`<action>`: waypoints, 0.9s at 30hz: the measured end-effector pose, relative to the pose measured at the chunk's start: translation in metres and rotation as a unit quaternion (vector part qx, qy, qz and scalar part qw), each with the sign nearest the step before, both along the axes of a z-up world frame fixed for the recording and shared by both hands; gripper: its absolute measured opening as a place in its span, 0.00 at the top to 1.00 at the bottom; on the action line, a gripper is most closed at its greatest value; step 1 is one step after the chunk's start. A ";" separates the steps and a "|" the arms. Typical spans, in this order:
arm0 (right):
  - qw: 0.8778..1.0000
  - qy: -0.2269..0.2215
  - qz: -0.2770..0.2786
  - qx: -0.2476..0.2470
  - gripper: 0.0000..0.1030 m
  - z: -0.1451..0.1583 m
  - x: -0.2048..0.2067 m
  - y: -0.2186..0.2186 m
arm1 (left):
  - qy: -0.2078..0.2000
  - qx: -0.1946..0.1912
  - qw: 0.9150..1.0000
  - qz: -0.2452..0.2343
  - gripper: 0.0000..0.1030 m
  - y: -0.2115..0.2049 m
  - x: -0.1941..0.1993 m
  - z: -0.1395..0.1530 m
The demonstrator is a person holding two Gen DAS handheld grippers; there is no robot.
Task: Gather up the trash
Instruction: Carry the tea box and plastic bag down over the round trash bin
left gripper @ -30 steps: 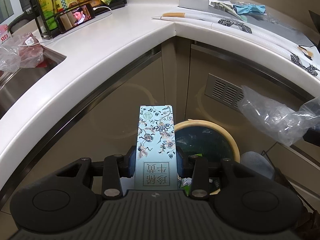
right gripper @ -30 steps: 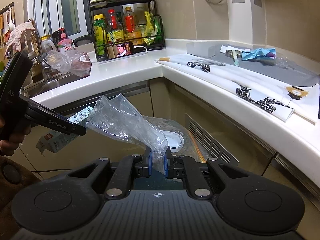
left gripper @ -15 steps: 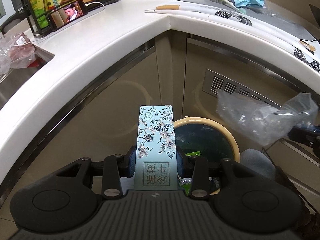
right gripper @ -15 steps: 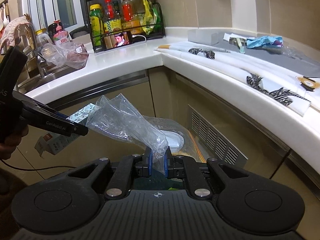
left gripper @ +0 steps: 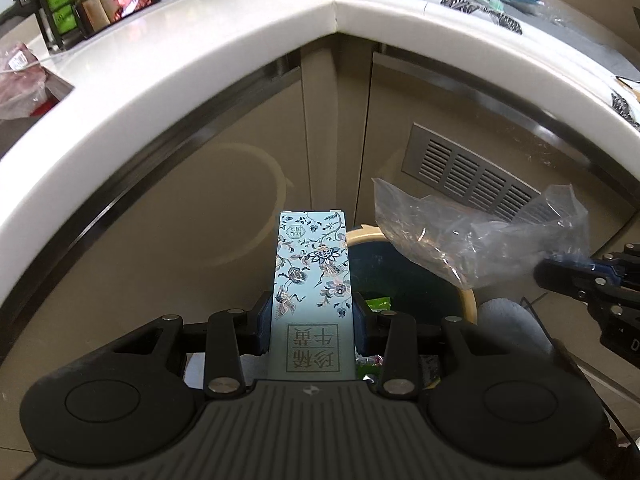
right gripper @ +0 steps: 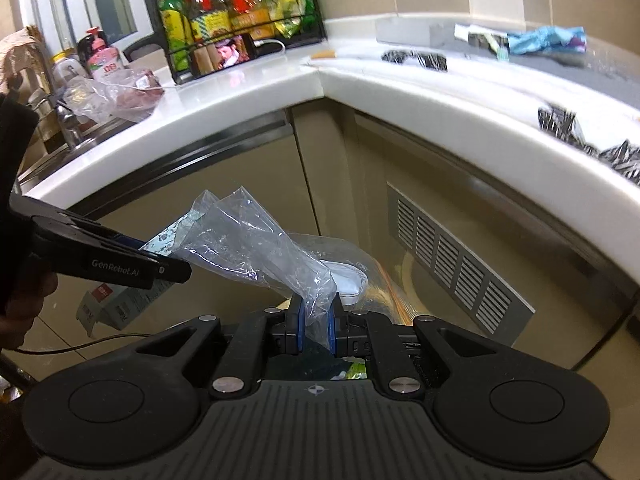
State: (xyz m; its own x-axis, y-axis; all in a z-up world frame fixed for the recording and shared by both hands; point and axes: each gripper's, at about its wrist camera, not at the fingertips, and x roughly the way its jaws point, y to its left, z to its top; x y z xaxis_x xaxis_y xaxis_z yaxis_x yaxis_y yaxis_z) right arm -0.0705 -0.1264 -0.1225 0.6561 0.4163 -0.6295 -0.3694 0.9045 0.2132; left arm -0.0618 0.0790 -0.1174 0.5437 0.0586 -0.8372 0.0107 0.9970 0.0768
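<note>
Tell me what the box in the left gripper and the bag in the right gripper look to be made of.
Box: likely printed cardboard with a matte to satin finish; flat faces, crisp edges, floral print.
Bag: thin clear plastic film, glossy; see-through, crinkled, catching highlights.

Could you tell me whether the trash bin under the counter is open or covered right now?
Open. The trash bin shows a bare cream rim around a dark inside with wrappers in it, and no lid sits over its mouth.

Home kitchen, countertop point(right gripper: 248, 92), sink faucet point(right gripper: 66, 124)
</note>
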 end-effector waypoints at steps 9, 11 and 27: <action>0.999 0.042 -0.016 0.007 0.88 -0.023 0.023 0.001 | 0.015 0.003 1.000 0.001 0.58 -0.001 0.011 -0.015; 0.999 0.051 -0.016 0.008 0.88 -0.028 0.028 0.003 | 0.019 0.001 1.000 0.001 0.58 -0.001 0.012 -0.018; 0.995 0.101 -0.011 -0.004 0.88 -0.057 0.050 0.016 | 0.055 -0.001 0.998 0.000 0.58 -0.003 0.038 -0.051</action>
State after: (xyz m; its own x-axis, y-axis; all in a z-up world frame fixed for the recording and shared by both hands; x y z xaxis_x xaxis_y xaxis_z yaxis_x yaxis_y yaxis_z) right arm -0.0202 -0.1102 -0.1797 0.5244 0.3974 -0.7530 -0.2997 0.9140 0.2736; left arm -0.0238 0.0756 -0.1685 0.4481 0.0568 -0.8922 0.0191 0.9971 0.0730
